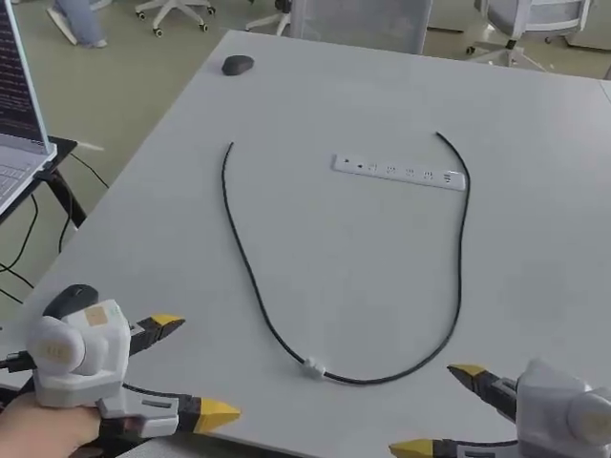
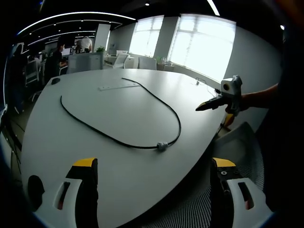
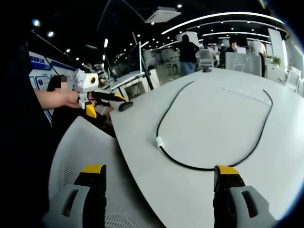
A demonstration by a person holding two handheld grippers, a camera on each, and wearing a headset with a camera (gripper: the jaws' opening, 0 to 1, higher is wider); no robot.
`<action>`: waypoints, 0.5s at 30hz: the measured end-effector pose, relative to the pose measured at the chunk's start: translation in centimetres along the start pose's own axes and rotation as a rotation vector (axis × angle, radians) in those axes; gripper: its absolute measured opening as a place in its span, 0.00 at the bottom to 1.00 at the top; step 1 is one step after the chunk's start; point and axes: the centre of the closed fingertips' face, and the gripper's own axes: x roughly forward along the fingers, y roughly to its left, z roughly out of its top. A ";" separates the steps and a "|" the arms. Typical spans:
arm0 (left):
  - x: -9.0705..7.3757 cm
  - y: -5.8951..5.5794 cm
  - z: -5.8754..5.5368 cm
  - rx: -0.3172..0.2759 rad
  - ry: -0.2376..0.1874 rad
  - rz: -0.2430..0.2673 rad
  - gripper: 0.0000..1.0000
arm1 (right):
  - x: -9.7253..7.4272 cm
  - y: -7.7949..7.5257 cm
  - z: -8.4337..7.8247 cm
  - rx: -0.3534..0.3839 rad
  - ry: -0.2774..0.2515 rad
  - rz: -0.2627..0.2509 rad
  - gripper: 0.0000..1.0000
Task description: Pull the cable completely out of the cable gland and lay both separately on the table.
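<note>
Head view: silver laptop (image 1: 11, 95) at left; left gripper view: bright windows (image 2: 199, 42) | thin black cable (image 1: 464, 248) looped on white table (image 1: 363, 258), small white cable gland (image 1: 313, 367) threaded on, between left gripper (image 1: 202, 367) and right gripper (image 1: 430, 408), untouched | both jaws wide, empty.

Status: left tongs (image 1: 191, 367) have jaws spread wide with nothing between them, yellow tips pointing right and slightly forward. My left hand (image 1: 43, 431) wraps the grip from below, low in the head view's left corner. Same for the right tongs (image 1: 439, 408): jaws spread wide, empty, tips pointing left toward the other pair. In the left gripper view my right hand (image 2: 247, 99) holds its pair roughly level, out to the side. The two pairs are well apart, facing each other.
</note>
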 end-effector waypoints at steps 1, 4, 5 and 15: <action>0.0 0.1 0.0 0.000 -0.004 0.001 0.98 | 0.1 -0.1 0.1 -0.002 0.003 0.000 0.95; 0.0 0.3 -0.2 0.002 0.002 0.005 0.98 | 0.5 -0.1 0.5 -0.005 0.001 0.004 0.94; 0.1 0.5 -0.3 0.008 0.005 0.007 0.98 | 0.6 -0.1 0.6 -0.008 0.003 0.004 0.95; 0.2 0.6 -0.7 0.002 0.002 -0.011 0.98 | 2.4 -0.3 1.7 -0.037 0.026 0.002 0.92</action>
